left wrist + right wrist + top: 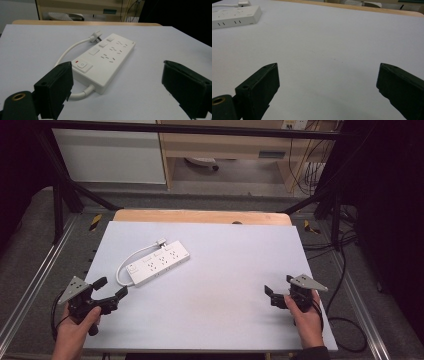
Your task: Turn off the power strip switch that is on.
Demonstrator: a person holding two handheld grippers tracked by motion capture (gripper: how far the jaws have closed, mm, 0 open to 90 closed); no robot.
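High view, left to right: my left hand-held gripper sits at the near left edge of the pale tabletop, jaws spread wide with nothing between them. Just beyond it lies a white power strip, angled, with its short cord looping back from the near end to a plug resting beside the far end. Well apart, at the near right edge, my right hand-held gripper is also wide open and empty over bare tabletop.

Left gripper view: the strip lies flat just ahead of the jaws, switch end nearest.

I judge the strip to be a rigid, fairly light plastic body with smooth sides that could slip. I would close across its narrow width near the middle, on the long side walls, away from the switch. The cord looks stiff and springy; the plug may drag or swing when lifted.
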